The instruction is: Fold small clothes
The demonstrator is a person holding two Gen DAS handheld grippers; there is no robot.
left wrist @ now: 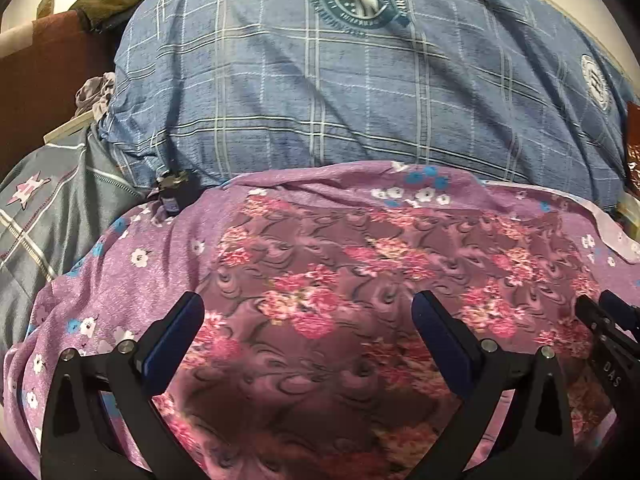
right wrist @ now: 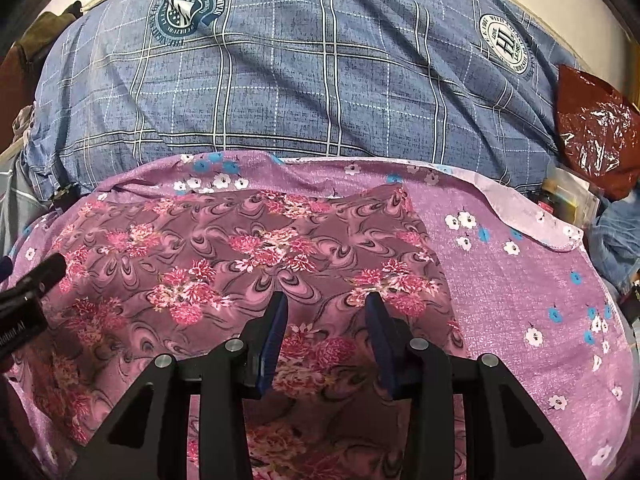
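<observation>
The left claw point(left wrist: 308, 320) is hovering with its jaws spread wide over a pink floral cloth point(left wrist: 360, 280), which is lying flat on a purple flowered sheet point(left wrist: 140, 260). A blue plaid pillow point(left wrist: 320, 100) is resting behind. The right claw point(left wrist: 608, 320) is showing at the edge, possibly touching the cloth.

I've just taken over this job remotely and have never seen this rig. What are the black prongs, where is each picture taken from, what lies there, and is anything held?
The black prongs are two hand-held grippers, each with a camera looking along its fingers. One picture comes from the left gripper, the other from the right gripper. Both are open and hold nothing. Below them lies the floral garment, spread flat on a purple flowered sheet. Behind sits a blue plaid quilt.
</observation>
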